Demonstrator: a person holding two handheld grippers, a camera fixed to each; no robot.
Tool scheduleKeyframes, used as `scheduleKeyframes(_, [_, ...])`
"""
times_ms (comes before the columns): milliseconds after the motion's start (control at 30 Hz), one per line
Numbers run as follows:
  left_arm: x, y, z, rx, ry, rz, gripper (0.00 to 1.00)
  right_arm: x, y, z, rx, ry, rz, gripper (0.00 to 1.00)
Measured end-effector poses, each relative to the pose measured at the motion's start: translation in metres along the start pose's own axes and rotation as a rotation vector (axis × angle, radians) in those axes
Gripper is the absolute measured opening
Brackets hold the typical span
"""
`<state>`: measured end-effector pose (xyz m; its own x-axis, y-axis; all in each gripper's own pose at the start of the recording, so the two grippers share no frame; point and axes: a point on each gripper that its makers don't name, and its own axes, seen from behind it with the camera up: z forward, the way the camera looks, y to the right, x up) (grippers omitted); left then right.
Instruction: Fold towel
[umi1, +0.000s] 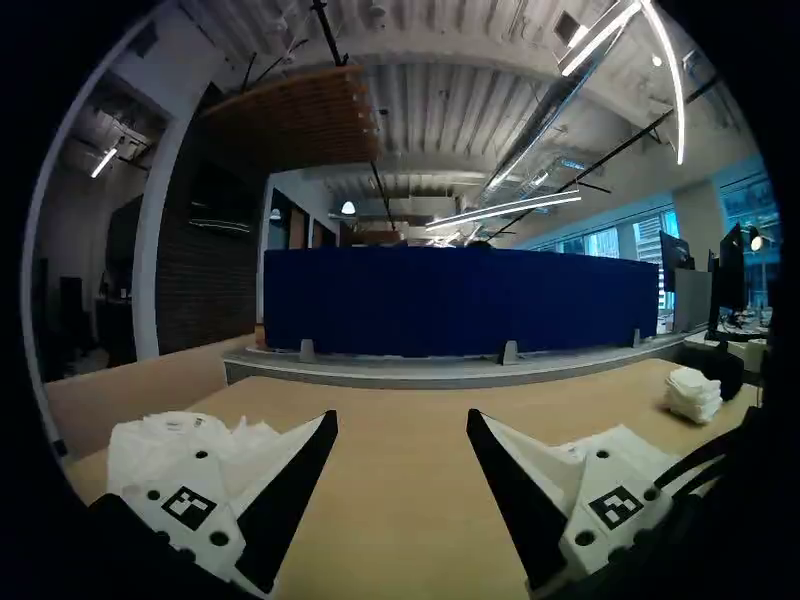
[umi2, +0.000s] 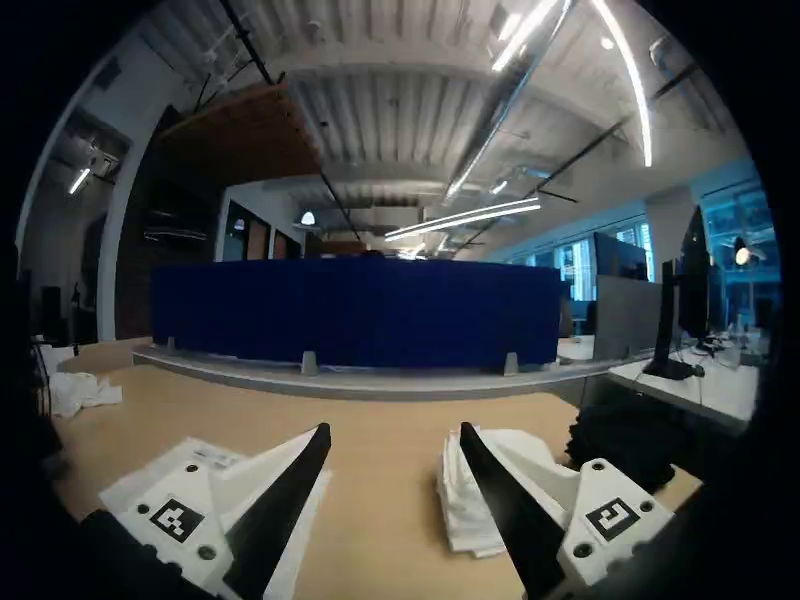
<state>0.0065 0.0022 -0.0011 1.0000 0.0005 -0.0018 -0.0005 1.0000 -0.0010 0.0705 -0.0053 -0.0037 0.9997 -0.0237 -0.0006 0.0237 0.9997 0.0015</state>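
In the left gripper view my left gripper (umi1: 400, 420) is open over the bare wooden table (umi1: 400, 500), with nothing between its fingers. A crumpled white towel (umi1: 165, 440) lies behind its left finger, more white cloth (umi1: 625, 445) behind its right finger, and a folded white stack (umi1: 693, 393) sits far right. In the right gripper view my right gripper (umi2: 392, 432) is also open and holds nothing. A folded white towel stack (umi2: 465, 500) lies under its right finger. A flat white towel (umi2: 205, 458) lies under its left finger.
A blue partition (umi1: 450, 300) on a grey base runs across the back of the table. A dark cloth pile (umi2: 630, 440) lies at the right and a crumpled white cloth (umi2: 82, 392) at the far left. Monitors (umi1: 730, 270) stand on desks to the right.
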Motion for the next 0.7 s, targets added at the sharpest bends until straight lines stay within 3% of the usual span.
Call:
scheduleKeyframes(100, [0.027, 0.008, -0.004, -0.005, 0.007, 0.003, 0.96, 0.03, 0.004, -0.001, -0.01, 0.01, -0.006, 1.0])
scheduleKeyframes(467, [0.11, 0.018, -0.009, -0.008, 0.005, 0.014, 0.96, 0.109, 0.015, -0.005, -0.045, 0.018, -0.013, 1.0])
scheduleKeyframes(700, [0.123, 0.021, -0.007, -0.01, -0.032, 0.017, 0.96, 0.127, 0.019, -0.001, -0.045, 0.001, -0.003, 1.0])
